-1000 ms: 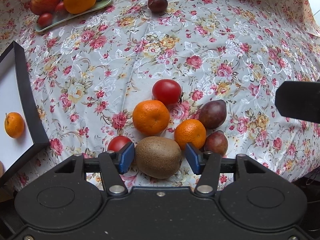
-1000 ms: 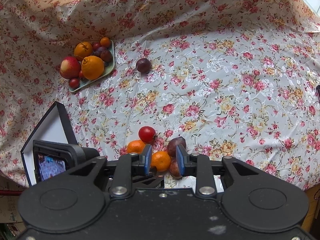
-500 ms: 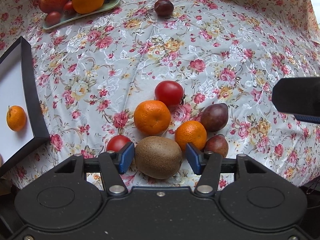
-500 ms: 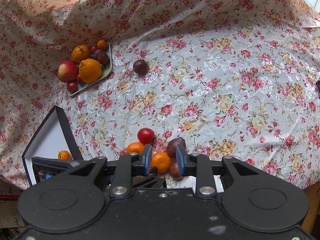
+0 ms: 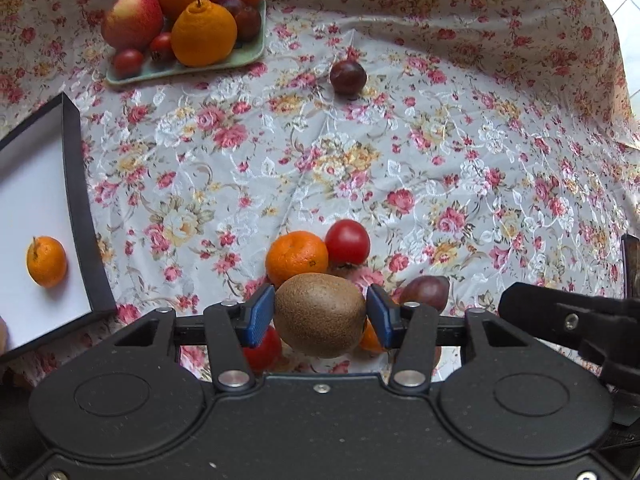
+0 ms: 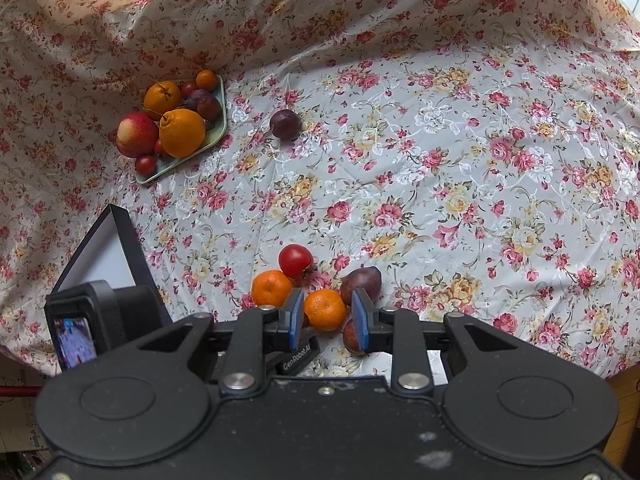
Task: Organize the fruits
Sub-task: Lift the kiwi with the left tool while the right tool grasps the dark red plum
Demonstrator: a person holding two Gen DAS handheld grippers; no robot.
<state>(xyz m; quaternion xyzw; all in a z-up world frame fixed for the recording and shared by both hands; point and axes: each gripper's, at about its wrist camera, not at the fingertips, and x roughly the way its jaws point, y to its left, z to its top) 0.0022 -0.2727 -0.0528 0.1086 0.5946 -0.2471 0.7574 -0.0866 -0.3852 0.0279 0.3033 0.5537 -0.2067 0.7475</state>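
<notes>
My left gripper is shut on a brown kiwi and holds it above a cluster of fruit: a mandarin, a red tomato, a purple passion fruit. A black box with a white inside at the left holds one mandarin. My right gripper is open and empty above the same cluster: a mandarin shows between its pads, with a second mandarin, the tomato and the passion fruit around it.
A green tray at the back left holds an apple, large oranges and small dark fruits; it also shows in the right wrist view. A lone plum lies on the floral cloth behind the cluster.
My left gripper has closed on the kiwi and lifted it off the cloth; its view has tilted up toward the tray. The right gripper has barely moved.
</notes>
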